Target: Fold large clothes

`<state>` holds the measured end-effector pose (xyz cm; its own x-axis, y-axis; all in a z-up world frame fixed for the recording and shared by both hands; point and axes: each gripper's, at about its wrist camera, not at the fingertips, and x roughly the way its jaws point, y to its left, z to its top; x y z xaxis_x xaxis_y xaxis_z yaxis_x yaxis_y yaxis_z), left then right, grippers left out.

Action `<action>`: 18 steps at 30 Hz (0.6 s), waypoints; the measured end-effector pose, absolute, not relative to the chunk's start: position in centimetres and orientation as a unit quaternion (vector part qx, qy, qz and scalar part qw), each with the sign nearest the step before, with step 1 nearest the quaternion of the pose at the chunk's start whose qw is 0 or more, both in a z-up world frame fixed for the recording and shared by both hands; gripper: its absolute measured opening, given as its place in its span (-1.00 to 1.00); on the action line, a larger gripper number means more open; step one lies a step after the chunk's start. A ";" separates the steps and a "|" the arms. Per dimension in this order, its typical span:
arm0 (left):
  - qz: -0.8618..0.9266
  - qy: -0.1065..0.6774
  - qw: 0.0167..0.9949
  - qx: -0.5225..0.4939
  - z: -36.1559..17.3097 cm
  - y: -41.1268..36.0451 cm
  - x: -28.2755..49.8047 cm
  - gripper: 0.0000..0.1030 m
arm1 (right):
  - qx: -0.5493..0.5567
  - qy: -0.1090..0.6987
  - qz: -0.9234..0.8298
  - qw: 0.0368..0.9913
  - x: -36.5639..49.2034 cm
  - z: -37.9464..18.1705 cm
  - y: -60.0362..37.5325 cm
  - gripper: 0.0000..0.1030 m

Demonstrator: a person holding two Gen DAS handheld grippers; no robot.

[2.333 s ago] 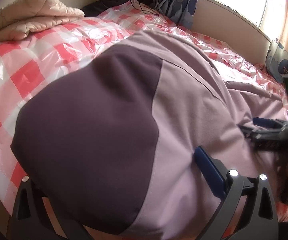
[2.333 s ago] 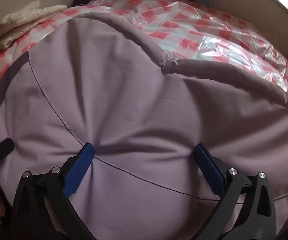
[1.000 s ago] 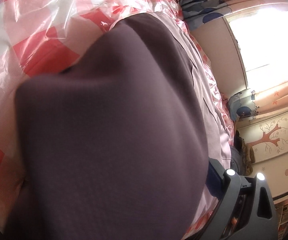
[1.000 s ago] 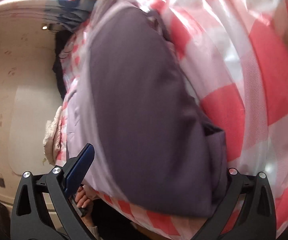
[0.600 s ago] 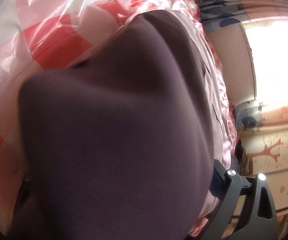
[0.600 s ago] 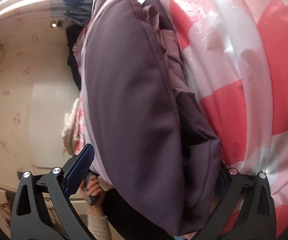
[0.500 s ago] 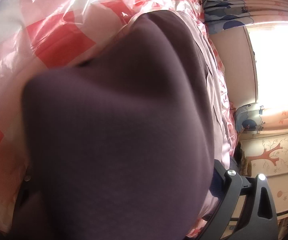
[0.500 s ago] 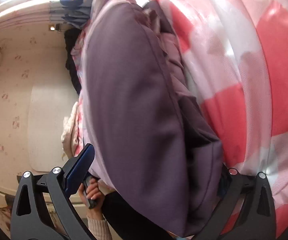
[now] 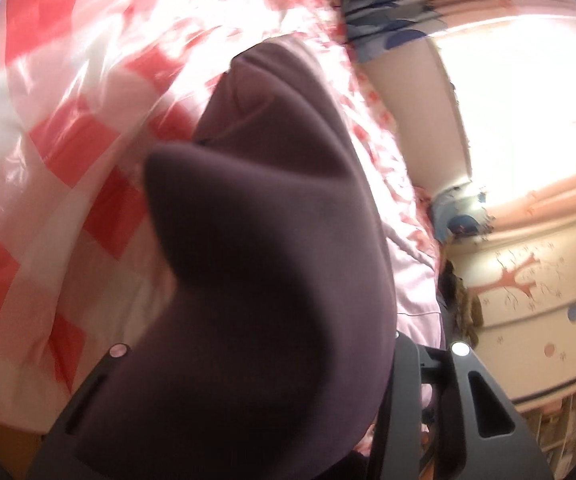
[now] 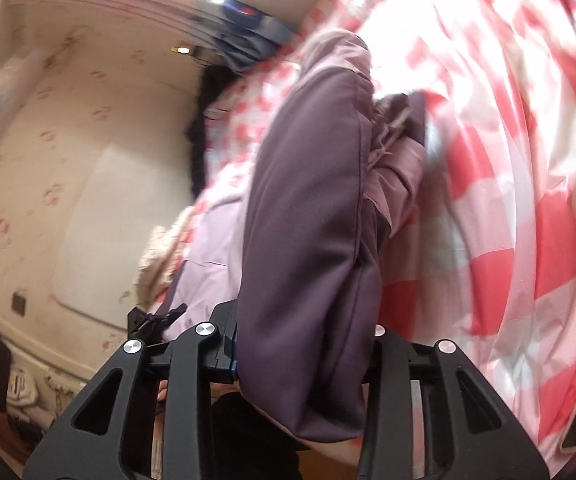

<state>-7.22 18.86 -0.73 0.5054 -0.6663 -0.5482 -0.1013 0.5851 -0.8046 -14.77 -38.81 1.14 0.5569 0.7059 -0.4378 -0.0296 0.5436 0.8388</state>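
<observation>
Garment point(image 10: 307, 240) cloth fills both grips: the right gripper point(image 10: 303, 352) is closing its jaws on a thick folded edge of dark purple fabric, and the left gripper point(image 9: 248, 380) is closing on another bunch of it. Beyond them it trails in lilac folds over the bed point(image 9: 68, 200) with its glossy red-checked cover. It looks soft, limp and fairly bulky, likely to sag and slide on that slick cover, so hold at seams or corners, several layers together
</observation>
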 end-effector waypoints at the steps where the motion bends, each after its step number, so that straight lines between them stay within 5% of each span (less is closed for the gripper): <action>1: -0.191 0.461 0.761 -0.415 -0.4 19.1 -8.0 -0.14 | 0.411 0.405 0.242 0.780 -15.7 1.6 -38.9 -0.36; 4: -0.194 0.478 0.753 -0.409 -1.6 19.7 -10.9 -0.05 | 0.402 0.419 0.244 0.777 -18.5 1.0 -39.1 -0.35; 8: -0.172 0.530 0.714 -0.423 -7.6 20.7 -12.6 0.47 | 0.394 0.503 0.211 0.740 -20.3 -4.0 -40.2 -0.23; 10: -0.186 0.517 0.695 -0.464 -8.8 21.9 -13.5 0.47 | 0.429 0.496 0.211 0.724 -21.3 -5.0 -41.6 -0.14; 14: -0.158 0.481 0.729 -0.460 -7.1 23.3 -14.4 0.75 | 0.396 0.452 0.134 0.788 -23.3 -0.7 -43.6 0.01; 18: -0.150 0.475 0.733 -0.463 -6.9 23.3 -13.5 0.76 | 0.291 0.396 0.113 0.864 -22.5 6.3 -40.2 0.09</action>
<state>-13.51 23.27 -6.94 0.5030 -0.6600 -0.5581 -0.2201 0.5266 -0.8211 -22.48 -40.15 6.32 0.6615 0.4256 -0.6175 0.0348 0.8051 0.5921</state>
